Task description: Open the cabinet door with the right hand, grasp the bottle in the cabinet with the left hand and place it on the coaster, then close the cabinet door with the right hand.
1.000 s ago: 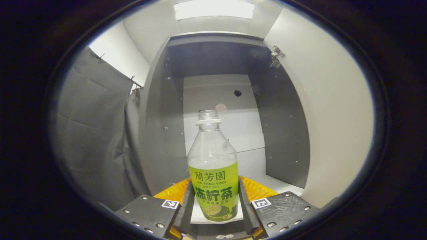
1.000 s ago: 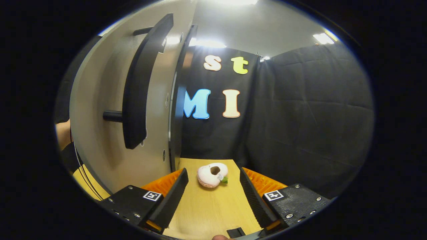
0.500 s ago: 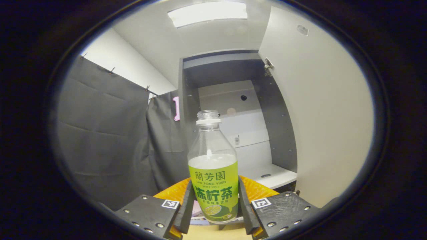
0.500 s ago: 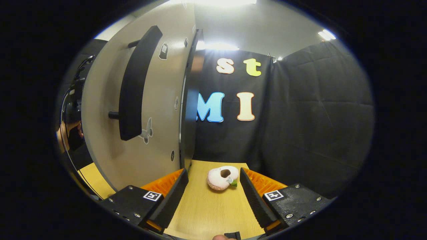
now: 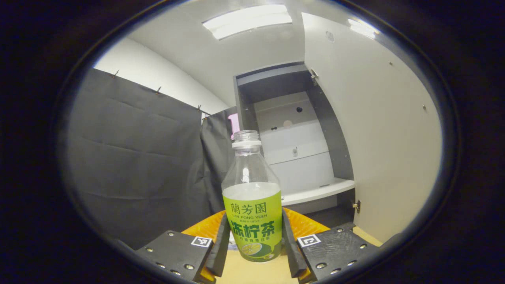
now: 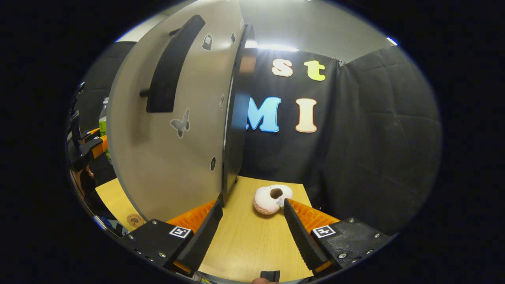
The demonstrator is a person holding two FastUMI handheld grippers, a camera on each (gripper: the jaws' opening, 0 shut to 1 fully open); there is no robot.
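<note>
The bottle (image 5: 252, 197) is a clear plastic drink bottle with a green label and no cap on its threaded neck, and it stands upright between the fingers of the left gripper (image 5: 252, 248), which is clamped on the labelled lower body from both sides. Little or no liquid can be made out inside, so it is probably light. The thin wall would likely buckle under a hard squeeze, and the glossy label may slide — the wide lower body, where the hold sits now, looks the right place, since the tapering shoulder above would offer less contact. With the neck open, it should be kept upright.

Beyond the bottle, the left gripper view shows the cabinet (image 5: 276, 85) ahead with its pale shelf (image 5: 315, 191), and the inner face of the open cabinet door (image 5: 378, 130) to the right.

The right gripper view gives the door's outer face, with a dark bar handle (image 6: 169, 71) up and to the left of the right gripper (image 6: 252, 232), whose fingers stand apart over the wooden bench (image 6: 252, 244) and hold nothing. Ahead lies a pink doughnut-shaped toy (image 6: 272, 199); low on the left, a small round coaster (image 6: 135, 219) — probably the target — rests on the bench.
</note>
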